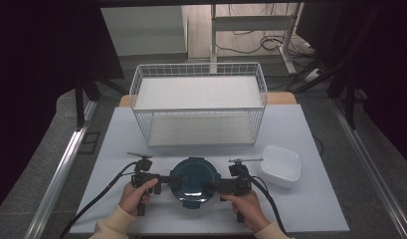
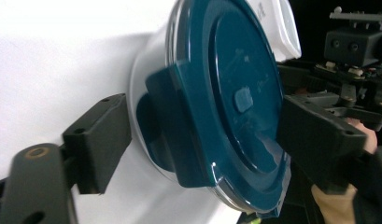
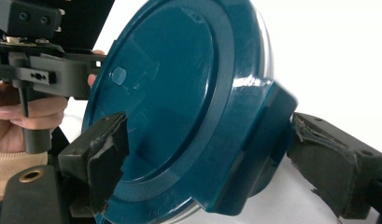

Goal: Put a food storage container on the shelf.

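You are holding both grippers level at the near edge of the desk [image 1: 310, 209], one on each side of the round container with the dark teal lid [image 1: 192, 180]. The container is sitting on the desk near the middle of that near edge, in front of the white wire basket [image 1: 198, 102] that is standing toward the far edge.

Your left gripper [image 1: 163, 178] is reaching in from the container's left side. In the left gripper view its jaws are standing wide, straddling one of the lid's side latches [image 2: 179, 135]; one pad is staying clear of the white body, and the other is lying close over the lid's top, contact hard to judge. So these tongs are released, not pressing.

Your right gripper [image 1: 215, 186] is coming in from the container's right side. In the right gripper view its jaws are bracketing the opposite latch [image 3: 261, 140], one worn pad sitting against the lid's top, the other just beside the latch; whether they are clenching, I cannot tell.

A white square dish [image 1: 280, 165] is resting toward the desk's right edge, apart from the container.
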